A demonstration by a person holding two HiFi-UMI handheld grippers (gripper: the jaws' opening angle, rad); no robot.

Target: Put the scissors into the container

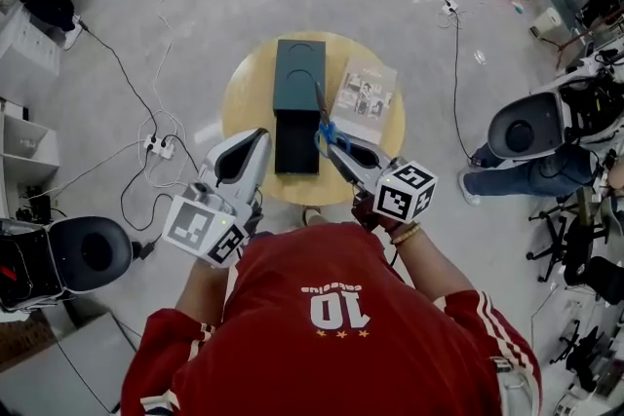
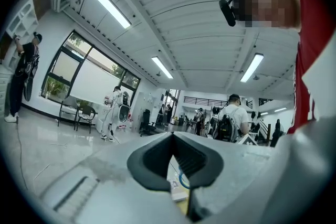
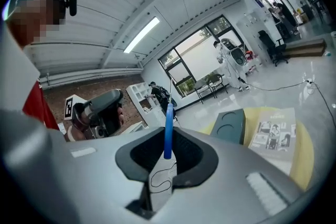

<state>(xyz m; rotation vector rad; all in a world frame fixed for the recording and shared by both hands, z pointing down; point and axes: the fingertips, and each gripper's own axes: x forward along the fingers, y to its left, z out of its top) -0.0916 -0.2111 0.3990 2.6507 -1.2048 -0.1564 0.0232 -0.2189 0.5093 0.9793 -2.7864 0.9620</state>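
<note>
The round yellow wooden bench (image 1: 244, 102) carries a dark green oblong container (image 1: 297, 78). Just beside it, the right tongs (image 1: 336, 149) clamp the blue-handled steel scissors (image 1: 327, 127) at the handle. They look light, stiff and slick, so gripping nearer the pivot seems steadier. The left tongs (image 1: 255, 139) are closed and empty.

Red jersey (image 1: 331, 336) fills lower frame: white "10", three small stars, white-striped sleeves (image 1: 487, 321); beaded bracelet (image 1: 406, 233).

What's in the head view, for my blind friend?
A person in red holds blue-handled scissors in the right gripper over a round yellow table with a green container and a booklet. The left gripper is empty.
</note>
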